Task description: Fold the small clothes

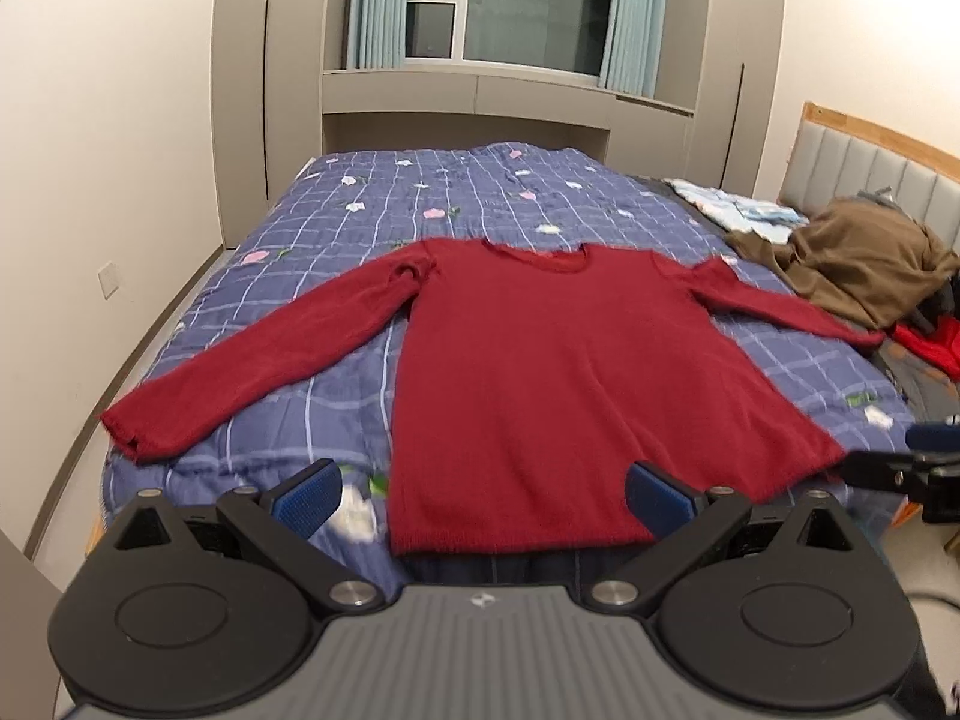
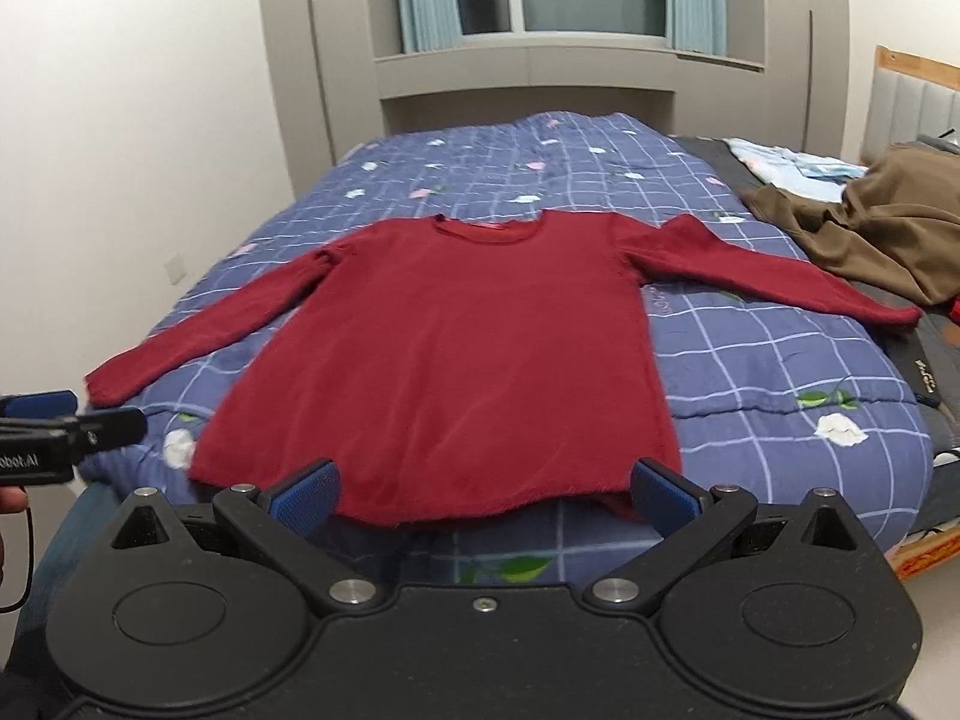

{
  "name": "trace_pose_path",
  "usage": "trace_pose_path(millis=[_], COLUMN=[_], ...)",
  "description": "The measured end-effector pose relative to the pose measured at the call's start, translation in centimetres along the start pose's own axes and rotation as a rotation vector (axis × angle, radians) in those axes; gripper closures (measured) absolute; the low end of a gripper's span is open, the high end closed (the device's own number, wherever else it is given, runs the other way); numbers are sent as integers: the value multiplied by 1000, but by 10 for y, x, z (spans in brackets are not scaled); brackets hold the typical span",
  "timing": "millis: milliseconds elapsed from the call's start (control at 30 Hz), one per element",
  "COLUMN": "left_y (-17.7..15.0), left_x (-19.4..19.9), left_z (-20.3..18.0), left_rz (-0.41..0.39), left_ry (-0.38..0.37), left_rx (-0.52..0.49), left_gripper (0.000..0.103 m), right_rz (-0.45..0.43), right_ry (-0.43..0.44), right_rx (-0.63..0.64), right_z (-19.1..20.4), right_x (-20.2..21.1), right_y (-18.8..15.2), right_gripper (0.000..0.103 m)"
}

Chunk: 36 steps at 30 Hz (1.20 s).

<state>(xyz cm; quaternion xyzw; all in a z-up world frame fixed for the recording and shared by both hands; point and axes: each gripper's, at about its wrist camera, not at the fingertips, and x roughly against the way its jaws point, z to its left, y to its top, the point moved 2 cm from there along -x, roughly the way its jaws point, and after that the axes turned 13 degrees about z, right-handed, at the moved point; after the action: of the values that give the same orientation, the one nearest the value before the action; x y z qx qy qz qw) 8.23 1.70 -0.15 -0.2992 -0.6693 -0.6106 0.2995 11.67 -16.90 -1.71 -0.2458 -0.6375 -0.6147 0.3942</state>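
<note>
A dark red long-sleeved sweater (image 1: pixel 540 372) lies flat, face up, on the blue checked bed cover (image 1: pixel 336 210), sleeves spread to both sides, hem toward me. It also shows in the right wrist view (image 2: pixel 456 360). My left gripper (image 1: pixel 483 501) is open and empty, hovering just before the hem's left part. My right gripper (image 2: pixel 483 498) is open and empty, just before the hem's right part. The right gripper's tip shows at the right edge of the left wrist view (image 1: pixel 900 468); the left gripper's tip shows at the left edge of the right wrist view (image 2: pixel 66 426).
A brown garment (image 1: pixel 852 264) is heaped at the bed's right side by the padded headboard (image 1: pixel 870 162), with light blue clothes (image 1: pixel 738 210) behind it and a red item (image 1: pixel 930 342) beside it. Wall on the left, window and cabinets at the far end.
</note>
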Motion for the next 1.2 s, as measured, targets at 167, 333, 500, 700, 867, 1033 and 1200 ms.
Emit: trace_pose_path(millis=[167,333,500,700,867,1033,1200], left_y=[30,55,84,119,147,172,198], left_x=[-11,-29,-56,-89,-125,-165,-202], left_z=[5,3,-2,-16,-38,-69,-106], left_rz=[3,30,80,123,150,210,243], left_ry=[14,38,68,76,46,10,21], left_rx=[29,18,-2,-5,36,9,-52], left_gripper=[0,0,0,0,0,0,0], right_rz=[-1,11,34,55,78,99,14], right_ry=[-44,-62,-73,-92,-113,-114,-114], right_rx=[5,21,6,-20,-46,-134,-235], right_z=[-3,-10,-25,-53,-78,-115,-160], right_x=[-9,-27,-51,-78,-101,-123,-135], right_y=[24,48,71,99,115,127,134], right_gripper=[0,0,0,0,0,0,0])
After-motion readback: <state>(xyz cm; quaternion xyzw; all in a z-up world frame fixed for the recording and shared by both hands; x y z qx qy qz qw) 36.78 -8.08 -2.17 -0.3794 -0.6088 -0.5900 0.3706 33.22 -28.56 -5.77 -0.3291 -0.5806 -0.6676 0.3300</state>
